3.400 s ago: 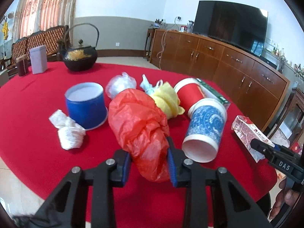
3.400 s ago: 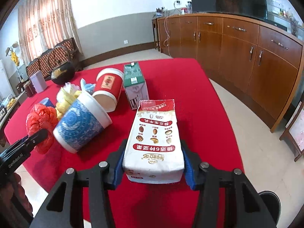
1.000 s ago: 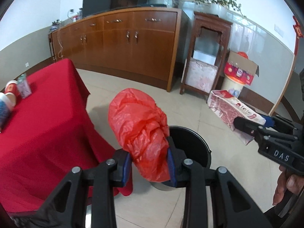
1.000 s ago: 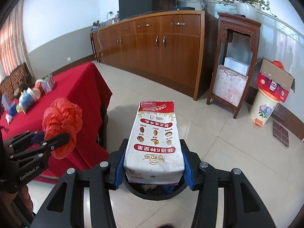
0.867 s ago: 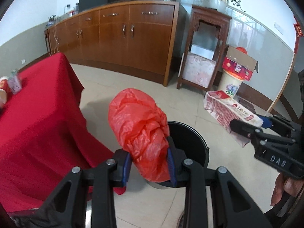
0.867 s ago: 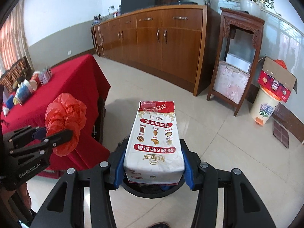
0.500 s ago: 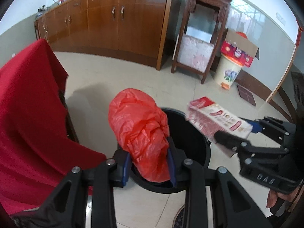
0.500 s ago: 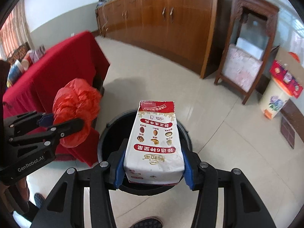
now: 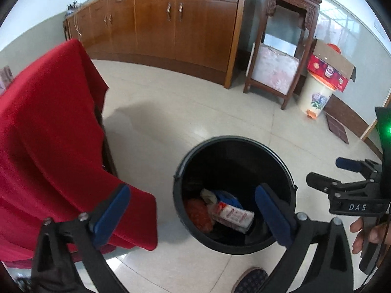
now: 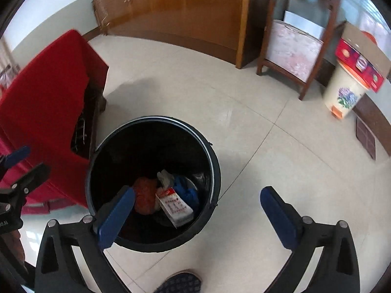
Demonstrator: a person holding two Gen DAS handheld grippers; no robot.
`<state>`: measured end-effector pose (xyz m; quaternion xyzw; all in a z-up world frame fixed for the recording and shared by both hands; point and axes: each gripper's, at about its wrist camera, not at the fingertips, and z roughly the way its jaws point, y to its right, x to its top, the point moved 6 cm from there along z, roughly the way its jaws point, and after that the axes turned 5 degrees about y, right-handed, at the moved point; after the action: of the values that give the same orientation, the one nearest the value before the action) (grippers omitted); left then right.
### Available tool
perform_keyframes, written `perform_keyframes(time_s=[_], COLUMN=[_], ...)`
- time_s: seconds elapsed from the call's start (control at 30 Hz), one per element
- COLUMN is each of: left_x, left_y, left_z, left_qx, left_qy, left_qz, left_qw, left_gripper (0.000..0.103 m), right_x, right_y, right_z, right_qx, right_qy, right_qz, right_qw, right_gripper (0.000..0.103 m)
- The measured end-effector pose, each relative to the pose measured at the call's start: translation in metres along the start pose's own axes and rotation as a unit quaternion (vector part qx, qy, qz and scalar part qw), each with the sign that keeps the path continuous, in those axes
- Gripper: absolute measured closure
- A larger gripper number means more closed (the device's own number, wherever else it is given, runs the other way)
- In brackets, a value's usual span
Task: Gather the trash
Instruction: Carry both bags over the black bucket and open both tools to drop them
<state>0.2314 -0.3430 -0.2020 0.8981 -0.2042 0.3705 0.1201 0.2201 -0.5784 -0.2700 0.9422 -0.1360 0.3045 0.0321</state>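
Note:
A black trash bin (image 9: 180, 171) (image 10: 215, 171) stands on the tiled floor beside the red-clothed table (image 9: 48, 134) (image 10: 44, 92). Inside it lie the red plastic bag (image 9: 199, 213) (image 10: 145, 195), the white and red milk carton (image 9: 233, 217) (image 10: 176, 207) and some blue and white scraps. My left gripper (image 9: 193, 210) hangs over the bin's near rim; its jaws are opening and stand wide with nothing between them. My right gripper (image 10: 198, 210) hovers above the bin's right side, jaws likewise opening wide and empty; it also shows at the right of the left wrist view (image 9: 342, 173).
A long wooden sideboard (image 9: 171, 19) (image 10: 183, 7) runs along the back wall. A dark wooden stand (image 9: 281, 44) (image 10: 293, 41) and a cream flowered pail (image 9: 316, 97) (image 10: 344, 97) under a cardboard box (image 9: 330, 66) are at the right. A slippered foot (image 9: 249, 280) (image 10: 180, 283) stands just before the bin.
Both grippers have sunk closer over the bin and let go: the red bag and the milk carton have dropped into it. Both pairs of jaws went from clamped to wide.

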Motion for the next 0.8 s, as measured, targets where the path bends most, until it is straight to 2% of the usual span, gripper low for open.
perform_keyframes(time_s=[0.43,0.8], left_x=[0.023,0.030], left_y=[-0.029,-0.055], left_z=[-0.058,-0.099], left_qx=[0.024,0.044], left_qy=[0.048,0.080], left_qz=[0.000,-0.013], left_qw=[0.9986,0.9957], left_gripper=[0.000,0.000], right_x=[0.022,0.020], right_y=[-0.040,-0.087], right_z=[-0.076,-0.117], right_qx=[0.012,0.035], right_qy=[0.088,0.120], right_qz=[0.006,-0.005], right_qw=[0.996,0.992], right_gripper=[0.000,0.000])
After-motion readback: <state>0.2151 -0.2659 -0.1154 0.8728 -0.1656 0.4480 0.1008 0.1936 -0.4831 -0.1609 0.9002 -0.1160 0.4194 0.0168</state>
